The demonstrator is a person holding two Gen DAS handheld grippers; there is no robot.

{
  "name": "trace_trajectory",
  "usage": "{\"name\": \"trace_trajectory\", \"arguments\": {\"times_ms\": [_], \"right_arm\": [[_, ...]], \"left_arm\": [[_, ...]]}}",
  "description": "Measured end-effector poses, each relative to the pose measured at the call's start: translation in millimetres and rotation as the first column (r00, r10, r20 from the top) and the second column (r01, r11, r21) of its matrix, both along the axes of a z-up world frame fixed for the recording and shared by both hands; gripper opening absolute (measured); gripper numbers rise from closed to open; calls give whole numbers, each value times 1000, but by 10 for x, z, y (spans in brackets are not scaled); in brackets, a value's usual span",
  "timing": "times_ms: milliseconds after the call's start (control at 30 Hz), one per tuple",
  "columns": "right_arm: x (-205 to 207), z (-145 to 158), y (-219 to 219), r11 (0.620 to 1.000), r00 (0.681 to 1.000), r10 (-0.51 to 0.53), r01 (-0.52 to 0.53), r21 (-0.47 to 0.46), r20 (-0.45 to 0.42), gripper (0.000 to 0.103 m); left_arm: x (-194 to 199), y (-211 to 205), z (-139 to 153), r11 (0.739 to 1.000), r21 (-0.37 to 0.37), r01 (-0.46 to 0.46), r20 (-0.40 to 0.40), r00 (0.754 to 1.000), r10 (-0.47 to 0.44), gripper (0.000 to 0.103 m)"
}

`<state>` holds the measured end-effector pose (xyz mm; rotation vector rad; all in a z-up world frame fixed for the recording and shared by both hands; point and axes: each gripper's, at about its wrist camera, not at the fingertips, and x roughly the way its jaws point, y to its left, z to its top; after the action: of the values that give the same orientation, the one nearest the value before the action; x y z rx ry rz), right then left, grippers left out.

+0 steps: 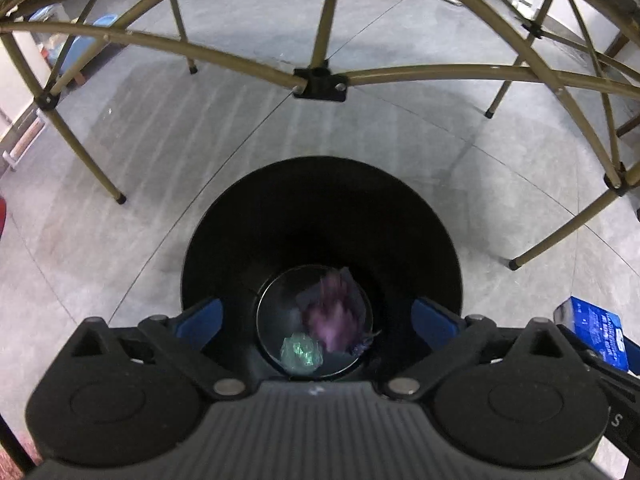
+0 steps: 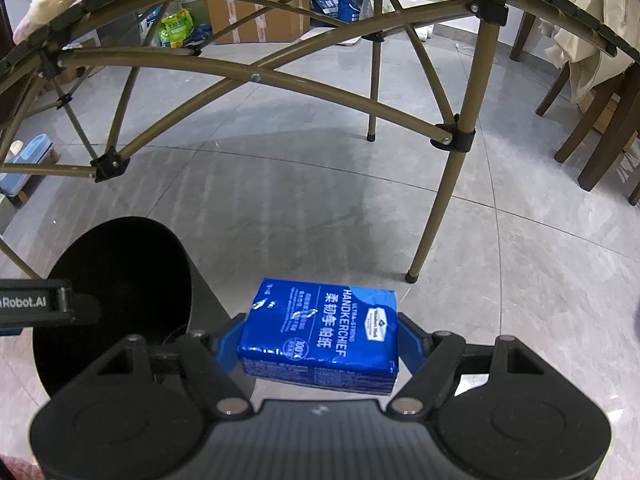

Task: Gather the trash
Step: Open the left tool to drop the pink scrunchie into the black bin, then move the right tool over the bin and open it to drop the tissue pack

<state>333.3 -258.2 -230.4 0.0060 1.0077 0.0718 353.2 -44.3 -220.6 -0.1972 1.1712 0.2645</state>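
Observation:
My left gripper [image 1: 318, 316] hangs straight over a round black bin [image 1: 320, 168] on the floor, its blue pads spread wide with nothing between them. Down in the bin a purple wrapper [image 1: 336, 312] shows blurred, beside a crumpled green piece [image 1: 302, 354] on the bottom. My right gripper [image 2: 320, 340] is shut on a blue handkerchief pack [image 2: 320, 320], held flat just right of the bin [image 2: 120, 264]. The pack's corner [image 1: 592, 332] also shows at the right edge of the left wrist view.
A folding table's tan metal frame [image 1: 320, 80] arches over the floor behind the bin, with legs [image 2: 436, 200] standing around. A dark wooden chair [image 2: 592, 120] stands at the right. Cardboard boxes and bags [image 2: 256, 8] line the far wall. Grey tiled floor [image 2: 520, 280] lies to the right.

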Motion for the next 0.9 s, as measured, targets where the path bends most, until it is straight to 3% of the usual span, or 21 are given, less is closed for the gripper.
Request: {"name": "trace_trajectory", "arguments": {"times_ms": [467, 900], "right_arm": [[-17, 29, 33, 1000, 1000, 9, -9, 6, 4, 75], [-50, 155, 261, 997, 998, 67, -68, 33, 20, 75]], "left_arm": [[-50, 78, 62, 1000, 17, 14, 24, 1000, -14, 103], [-276, 482, 248, 999, 41, 4, 67, 998, -6, 103]]}}
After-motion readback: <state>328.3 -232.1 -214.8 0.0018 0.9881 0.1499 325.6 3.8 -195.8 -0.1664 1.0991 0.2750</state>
